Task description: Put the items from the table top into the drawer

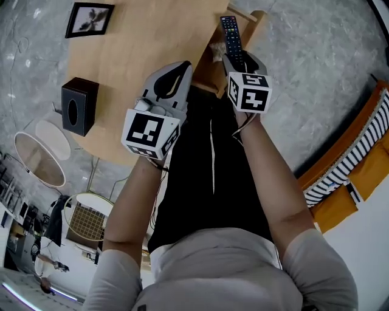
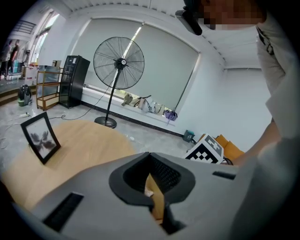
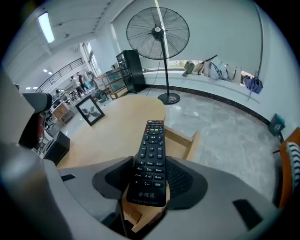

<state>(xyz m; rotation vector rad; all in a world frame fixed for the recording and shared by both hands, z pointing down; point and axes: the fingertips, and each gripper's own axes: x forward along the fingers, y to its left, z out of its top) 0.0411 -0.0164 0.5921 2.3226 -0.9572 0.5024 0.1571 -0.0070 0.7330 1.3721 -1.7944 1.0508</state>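
Note:
A black remote control (image 1: 231, 35) (image 3: 152, 161) sticks out forward from my right gripper (image 1: 243, 61) (image 3: 150, 180), whose pads are shut on its lower end. It hangs over the open wooden drawer (image 1: 255, 18) (image 3: 180, 138) at the table's right edge. My left gripper (image 1: 179, 70) (image 2: 152, 176) is beside it over the table's near edge, its jaws together with nothing held. On the wooden table (image 1: 134, 54) stand a framed picture (image 1: 90, 19) (image 2: 41, 137) (image 3: 92, 110) at the far left and a black tissue box (image 1: 79, 105) (image 3: 56, 147) near the left edge.
A tall floor fan (image 2: 118, 63) (image 3: 158, 33) stands on the grey floor beyond the table. White round stools (image 1: 39, 158) and a wire basket (image 1: 88, 218) sit left of me. An orange sofa with a striped cushion (image 1: 352, 164) is at my right.

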